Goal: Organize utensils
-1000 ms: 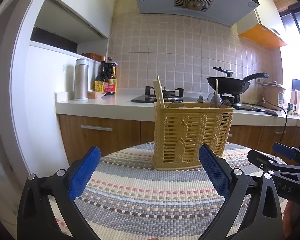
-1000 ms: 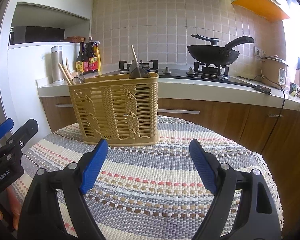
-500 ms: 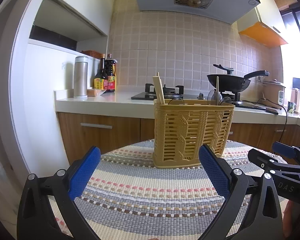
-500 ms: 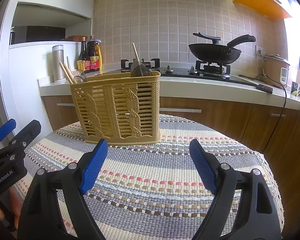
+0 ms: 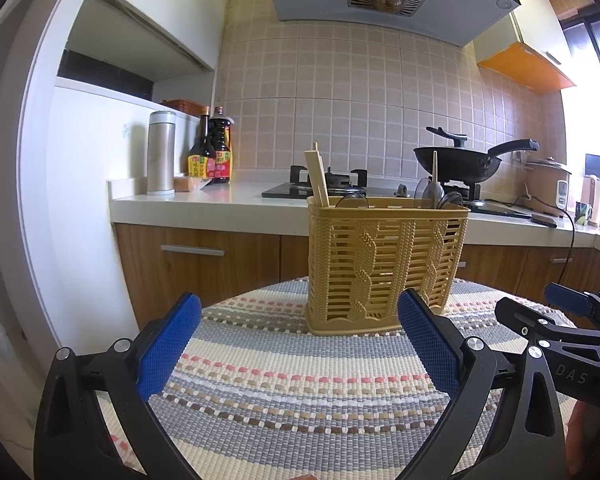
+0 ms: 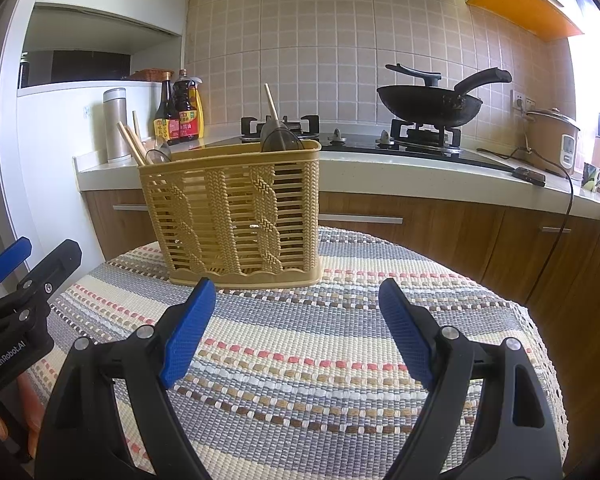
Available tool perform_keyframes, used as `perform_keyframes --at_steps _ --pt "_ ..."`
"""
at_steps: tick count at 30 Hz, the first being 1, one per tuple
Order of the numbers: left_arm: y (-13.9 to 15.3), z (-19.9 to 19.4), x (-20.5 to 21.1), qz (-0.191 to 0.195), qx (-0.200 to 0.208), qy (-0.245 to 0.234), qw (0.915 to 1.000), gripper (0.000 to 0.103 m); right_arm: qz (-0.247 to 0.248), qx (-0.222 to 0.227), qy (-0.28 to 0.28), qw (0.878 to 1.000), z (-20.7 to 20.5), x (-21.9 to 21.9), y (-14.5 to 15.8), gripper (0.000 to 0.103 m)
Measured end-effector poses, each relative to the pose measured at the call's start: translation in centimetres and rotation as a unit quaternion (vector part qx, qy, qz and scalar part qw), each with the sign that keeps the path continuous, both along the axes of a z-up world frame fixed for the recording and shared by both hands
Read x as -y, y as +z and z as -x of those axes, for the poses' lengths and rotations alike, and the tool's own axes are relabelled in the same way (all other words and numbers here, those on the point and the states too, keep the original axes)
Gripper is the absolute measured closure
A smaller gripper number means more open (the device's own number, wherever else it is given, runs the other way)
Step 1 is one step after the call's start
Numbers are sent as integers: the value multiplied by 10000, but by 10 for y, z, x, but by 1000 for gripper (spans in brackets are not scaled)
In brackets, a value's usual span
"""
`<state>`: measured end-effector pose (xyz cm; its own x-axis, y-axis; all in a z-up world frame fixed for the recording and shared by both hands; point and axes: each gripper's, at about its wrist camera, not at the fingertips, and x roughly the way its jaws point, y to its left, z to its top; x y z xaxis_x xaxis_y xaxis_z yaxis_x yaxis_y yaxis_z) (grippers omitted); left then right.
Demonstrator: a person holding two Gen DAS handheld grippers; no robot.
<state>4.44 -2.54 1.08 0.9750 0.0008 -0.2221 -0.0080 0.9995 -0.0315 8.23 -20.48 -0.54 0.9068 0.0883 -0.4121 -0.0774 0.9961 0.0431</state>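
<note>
Utensil basket (image 5: 384,264) stands upright on the striped mat (image 5: 300,392), ahead of both sets of fingers and not touching either. From the left wrist view it sits forward, nearer the right-hand finger; from the right wrist view it sits forward, off toward the left-hand finger.

Contents: chopsticks (image 5: 318,178) lean out at the end nearer the left gripper, a single wooden stick (image 6: 271,102) rises at the other end, and dark rounded spoon or ladle heads (image 6: 280,140) poke just over the rim. Looks sorted by end, so my read is the organizing is mostly or fully done; nothing loose shows on the mat.

Left gripper (image 5: 300,344): fingers spread wide, nothing between them. Right gripper (image 6: 296,336): same, wide open, nothing held. Both hover low over the mat, roughly side by side, each visible at the edge of the other's view. Plausibly parked clear of the basket so nothing gets knocked.

Hard to tell:
- Internal dividers: the lattice wall blocks the view, so I can't say which compartment holds what.
- Exact count and type of the dark utensils: only tops show.
- Mat area under and behind the grippers is cut off; stray utensils there can't be ruled out.
- The bench under the mat is fully covered.

Behind: kitchen counter (image 5: 220,204) with bottles (image 5: 212,148), wok (image 6: 430,104) on the hob.
</note>
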Motion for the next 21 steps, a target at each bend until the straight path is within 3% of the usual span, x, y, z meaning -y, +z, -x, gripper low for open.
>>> perform_keyframes --at_steps 21 --pt "-1 2 5 -44 -26 -29 10000 8 11 -31 36 10000 0 -2 -2 21"
